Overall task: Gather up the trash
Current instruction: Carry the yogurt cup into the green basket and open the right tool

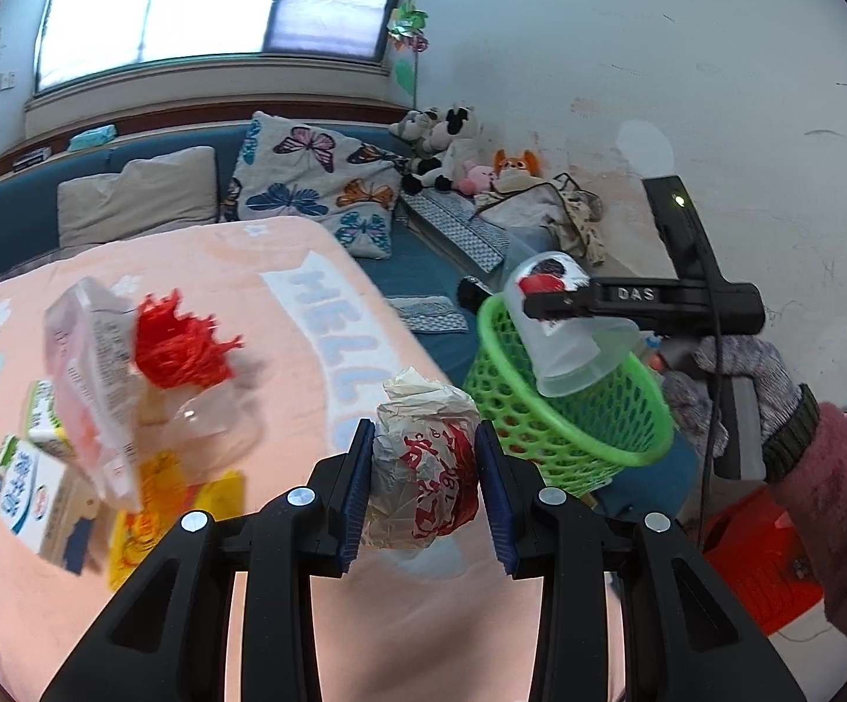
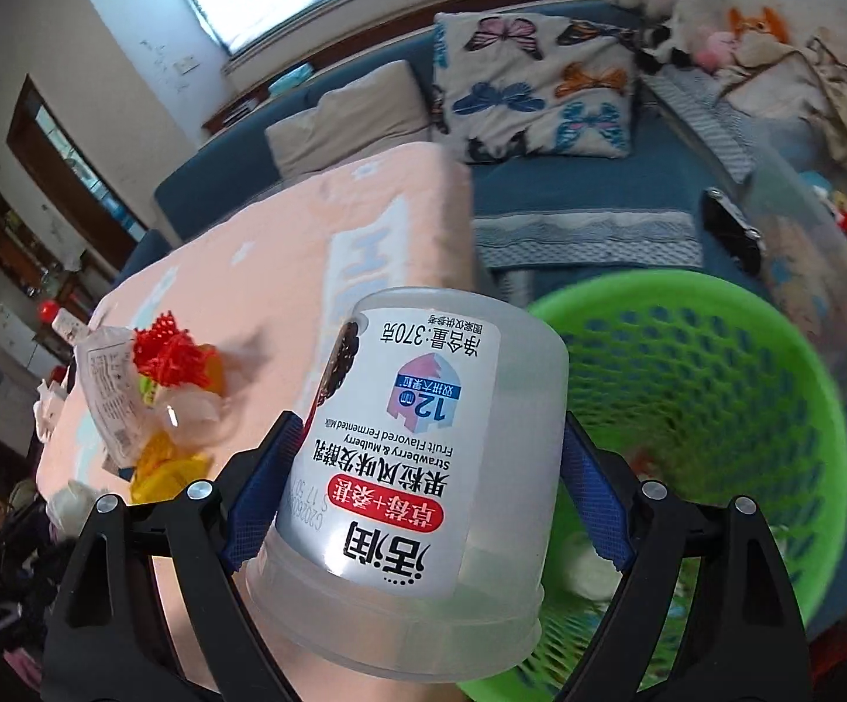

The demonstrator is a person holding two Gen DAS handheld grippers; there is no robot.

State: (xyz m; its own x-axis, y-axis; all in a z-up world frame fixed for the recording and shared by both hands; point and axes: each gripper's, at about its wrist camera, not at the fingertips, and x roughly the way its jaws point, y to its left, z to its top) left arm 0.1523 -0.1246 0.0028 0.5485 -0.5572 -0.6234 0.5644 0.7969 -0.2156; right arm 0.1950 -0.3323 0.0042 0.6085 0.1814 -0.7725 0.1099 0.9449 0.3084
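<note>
Pink blanket (image 1: 283, 304) covers surface; blue sofa (image 1: 8, 222) with cushions behind, window above, white wall right. Trash pile (image 1: 96, 409) at left on blanket: cartons, wrappers, red mesh. Left gripper (image 1: 423, 485) jaws partly closed, clamped on crumpled wrapper (image 1: 423, 468), held above blanket. Green basket (image 1: 564, 427) just right of blanket edge. Right gripper (image 2: 423, 491) jaws wide, pads pressing yogurt cup (image 2: 417, 468), tilted over basket rim.
</note>
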